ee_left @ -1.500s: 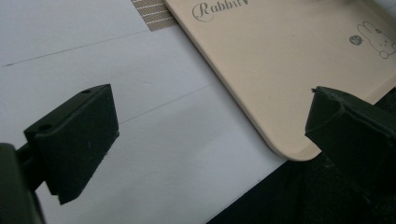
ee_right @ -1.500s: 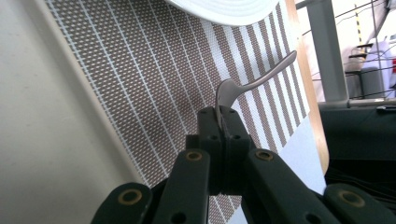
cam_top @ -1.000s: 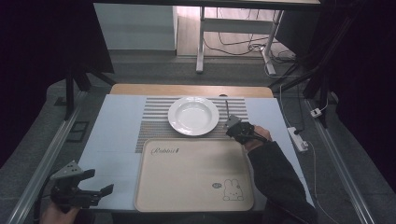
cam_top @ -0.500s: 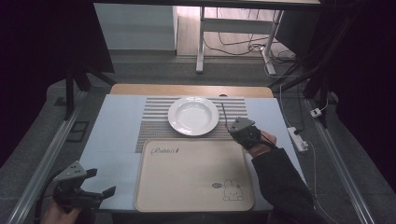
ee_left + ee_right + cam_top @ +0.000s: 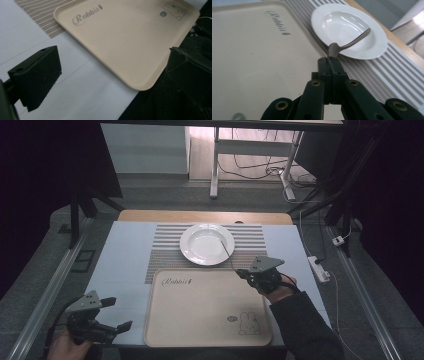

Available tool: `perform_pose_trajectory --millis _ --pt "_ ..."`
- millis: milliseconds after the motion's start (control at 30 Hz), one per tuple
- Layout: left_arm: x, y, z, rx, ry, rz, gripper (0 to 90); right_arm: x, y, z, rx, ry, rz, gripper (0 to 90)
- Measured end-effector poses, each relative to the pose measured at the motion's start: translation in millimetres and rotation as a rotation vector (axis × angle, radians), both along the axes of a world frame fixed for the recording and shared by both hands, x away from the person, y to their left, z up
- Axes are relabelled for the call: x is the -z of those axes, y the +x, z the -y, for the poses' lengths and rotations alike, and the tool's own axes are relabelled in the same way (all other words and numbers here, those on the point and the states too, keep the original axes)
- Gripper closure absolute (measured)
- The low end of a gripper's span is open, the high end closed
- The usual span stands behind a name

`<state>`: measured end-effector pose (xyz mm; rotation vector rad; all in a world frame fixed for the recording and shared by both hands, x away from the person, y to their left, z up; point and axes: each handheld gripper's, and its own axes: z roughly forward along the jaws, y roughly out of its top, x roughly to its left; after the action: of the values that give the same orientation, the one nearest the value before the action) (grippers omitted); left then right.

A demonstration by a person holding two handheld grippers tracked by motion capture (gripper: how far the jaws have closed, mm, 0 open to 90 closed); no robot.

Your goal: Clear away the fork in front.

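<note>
Gripping a metal spoon (image 5: 347, 45) by its bowl end, jaws pressed tight together: right hand-held gripper (image 5: 246, 272), poised at the 1 o'clock corner of a beige tray (image 5: 200, 312) on the desk (image 5: 125, 255). Spoon handle rising toward 11 o'clock in the high view, crossing above the rim of a white deep plate (image 5: 207, 243); seen from the right gripper view as a curved silver stem against the plate's (image 5: 348, 30) white well. Whether the handle touches the rim, impossible to tell. Plate sitting on a striped placemat (image 5: 165, 257) at 12 o'clock of the tray, close to its far edge.

Tray printed with the word "Rabbit" at its 11 o'clock corner and a small rabbit drawing at its 5 o'clock corner, bare otherwise.

Held low at 7 o'clock of the desk, just off the tray's near left corner: left hand-held gripper (image 5: 114, 312), jaws spread wide with nothing between them. In the left gripper view, one black pad (image 5: 37, 75) over the pale desk surface, the other over dark cloth beyond the desk edge, tray (image 5: 130, 40) corner between them farther off.

Dark sleeve (image 5: 305, 325) entering from 5 o'clock behind the right hand-held gripper.
</note>
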<state>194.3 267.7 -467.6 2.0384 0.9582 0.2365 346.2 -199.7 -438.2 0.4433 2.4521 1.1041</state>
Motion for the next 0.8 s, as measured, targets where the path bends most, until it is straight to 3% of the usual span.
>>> perform_pose_trajectory --millis 300,533,633,800 --pt "-1.2 7.5 11.4 0.061 -0.001 0.05 1.0 -0.5 -20.9 -2.4 -0.106 0.086 -0.072 89.8" --pt "-0.9 19.9 23.7 0.133 -0.004 0.09 0.5 4.1 -36.1 -4.1 -0.163 0.093 -0.108 89.8" --pt "-2.5 27.6 33.1 0.161 0.029 0.101 0.0 6.2 -42.6 -6.6 -0.188 0.098 -0.137 89.7" --pt "-3.5 39.9 46.1 0.208 0.047 0.091 0.0 9.7 -52.7 -11.7 -0.225 0.081 -0.167 89.7"
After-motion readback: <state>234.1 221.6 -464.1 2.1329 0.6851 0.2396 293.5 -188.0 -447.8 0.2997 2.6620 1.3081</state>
